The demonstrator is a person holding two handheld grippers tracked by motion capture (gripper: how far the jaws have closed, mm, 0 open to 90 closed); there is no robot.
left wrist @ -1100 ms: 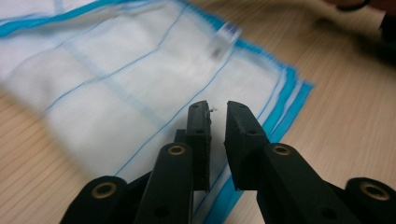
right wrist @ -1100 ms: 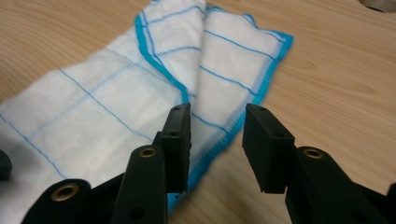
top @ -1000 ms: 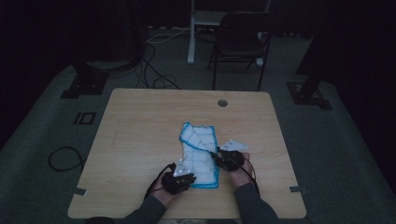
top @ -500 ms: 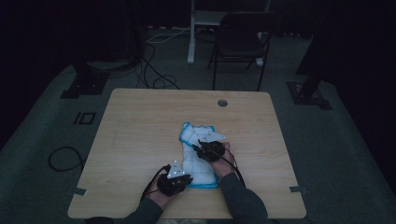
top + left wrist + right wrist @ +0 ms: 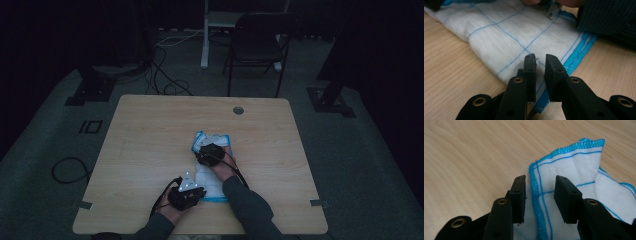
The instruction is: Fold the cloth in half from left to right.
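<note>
A white cloth (image 5: 206, 176) with blue grid lines and a blue hem lies in a long strip on the wooden table (image 5: 150, 140). My left gripper (image 5: 186, 192) is at the cloth's near end. In the left gripper view the left gripper (image 5: 540, 58) has its jaws a narrow gap apart above the cloth (image 5: 499, 32) near the hem, with nothing pinched between them. My right gripper (image 5: 210, 152) is at the far end. In the right gripper view the right gripper (image 5: 540, 182) is open, and a raised hemmed edge of the cloth (image 5: 574, 162) stands between the pads without touching them.
A round cable hole (image 5: 238, 110) sits near the table's far edge. A dark chair (image 5: 260, 47) and a white post (image 5: 205, 35) stand behind the table. Cables (image 5: 165, 82) run over the floor, and stand feet (image 5: 87, 92) flank the table.
My right gripper has moved left and away from me, from the cloth's right side to its far end. The left gripper has stayed at the near end.
</note>
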